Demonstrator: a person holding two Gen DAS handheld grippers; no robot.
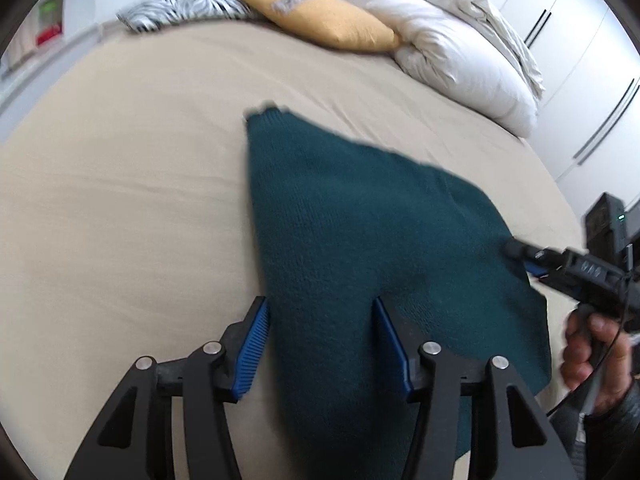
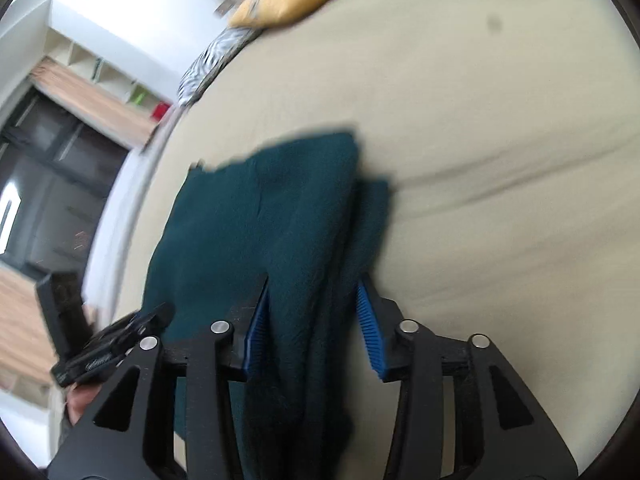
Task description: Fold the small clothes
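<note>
A dark teal knit garment (image 1: 360, 208) lies folded on the beige bed sheet (image 1: 120, 200). My left gripper (image 1: 319, 302) hangs over its near edge. Its jaws stand apart with the cloth lying slack between the blue pads (image 1: 252, 344), which do not press on it. In the right wrist view the garment (image 2: 256, 208) shows a bunched fold along its right side. That fold runs between the spread fingers of my right gripper (image 2: 314, 278), open. The right gripper (image 1: 516, 250) reaches the garment's right edge in the left wrist view, held by a hand (image 1: 592, 356).
A yellow cushion (image 1: 320, 16), a zebra-patterned cushion (image 1: 184, 6) and a white pillow (image 1: 452, 52) lie at the head of the bed. White wardrobe doors (image 1: 580, 80) stand to the right. Bare sheet spreads left of the garment.
</note>
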